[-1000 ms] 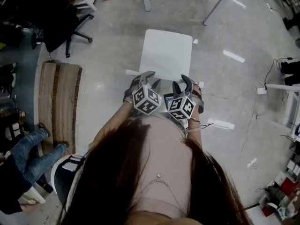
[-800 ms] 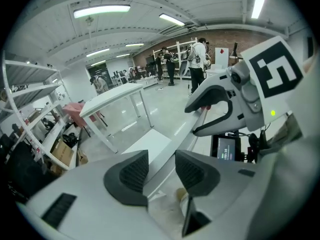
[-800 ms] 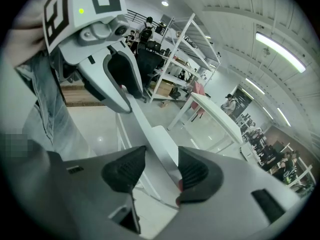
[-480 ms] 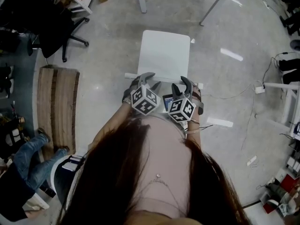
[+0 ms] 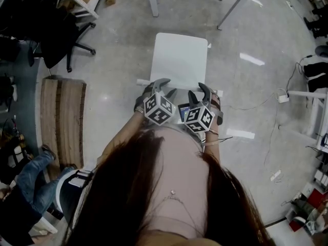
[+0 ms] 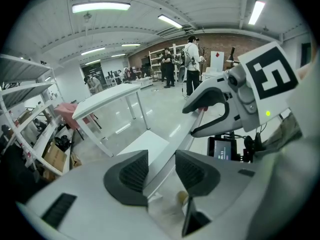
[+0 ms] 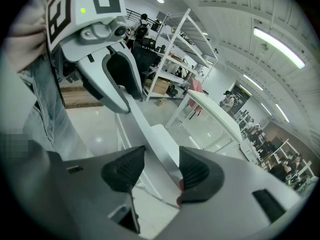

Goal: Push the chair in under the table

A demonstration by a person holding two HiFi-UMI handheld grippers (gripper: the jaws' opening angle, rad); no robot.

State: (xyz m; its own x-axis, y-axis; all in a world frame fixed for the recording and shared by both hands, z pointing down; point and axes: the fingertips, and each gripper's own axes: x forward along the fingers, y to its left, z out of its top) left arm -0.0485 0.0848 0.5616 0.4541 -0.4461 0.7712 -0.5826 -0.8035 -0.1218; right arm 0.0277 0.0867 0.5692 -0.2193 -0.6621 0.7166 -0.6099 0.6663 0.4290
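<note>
A white chair, seat (image 5: 180, 58) facing away from me, stands on the grey floor just short of a white table whose legs (image 5: 151, 1) show at the top. My left gripper (image 5: 165, 86) and right gripper (image 5: 198, 89) sit side by side over the top rail of the backrest (image 5: 177, 84). In the left gripper view the rail (image 6: 165, 151) runs between the spread pads of the left gripper (image 6: 161, 171), with the table (image 6: 107, 96) ahead. The right gripper (image 7: 161, 173) straddles the same rail (image 7: 150, 134) loosely. Both are open.
A black office chair (image 5: 61, 35) and a wooden board (image 5: 62, 122) lie to the left. A person in jeans (image 5: 28, 176) is at the lower left. Cables and a power strip (image 5: 284, 99) run across the floor on the right, near another white table frame (image 5: 312, 111).
The chair and both grippers have slid a little towards the table, whose legs now sit closer to the seat. The person in jeans has shifted towards the lower left.
</note>
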